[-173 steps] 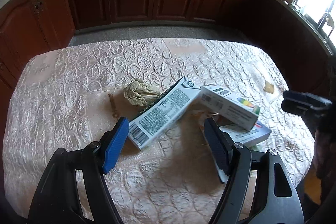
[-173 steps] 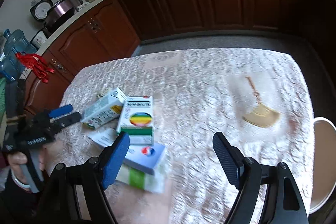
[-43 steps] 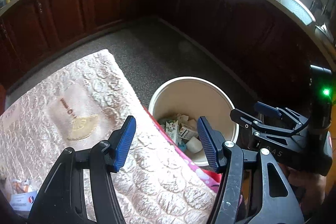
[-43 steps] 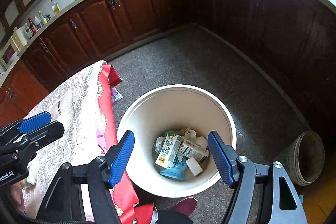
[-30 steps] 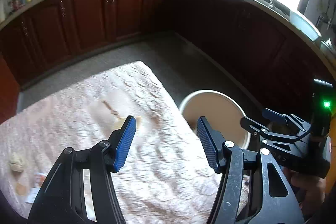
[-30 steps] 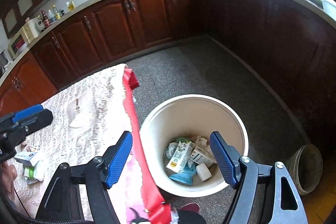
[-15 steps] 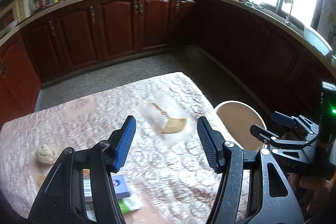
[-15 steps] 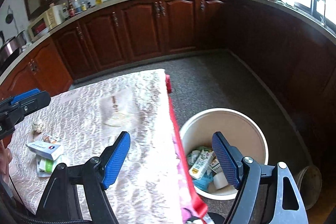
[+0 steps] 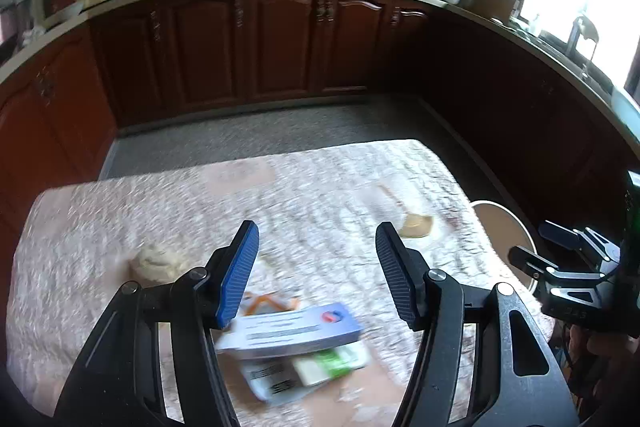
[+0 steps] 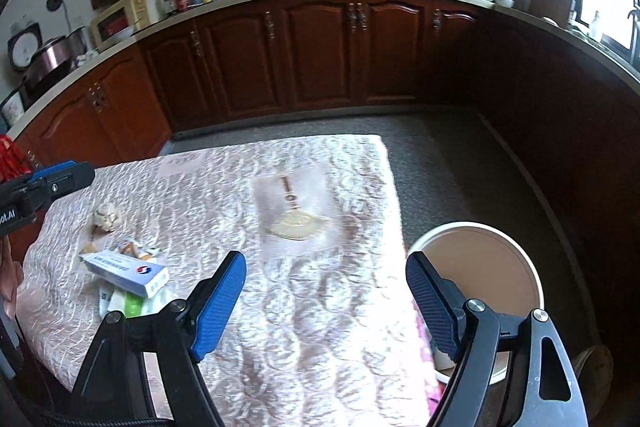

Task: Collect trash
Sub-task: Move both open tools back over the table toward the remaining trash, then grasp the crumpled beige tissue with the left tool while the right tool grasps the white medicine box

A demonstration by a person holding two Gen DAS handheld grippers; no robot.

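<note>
Both tongs, left gripper (image 9: 316, 275) and right gripper (image 10: 326, 301), released and empty. Blue-and-white cardboard box (image 9: 294, 329), crumpled beige paper ball (image 9: 154, 263) (uncollected) remain on quilted tablecloth (image 10: 320, 327); round white bin (image 10: 516, 251) beside table.

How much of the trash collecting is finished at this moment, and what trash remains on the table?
Done: cannot be confirmed, because the inside of the white bin beside the table is hidden here. In hand: nothing; the left claw and right claw are both open and empty. Left: the blue and white box lying on a green packet, and a crumpled paper ball.
</note>
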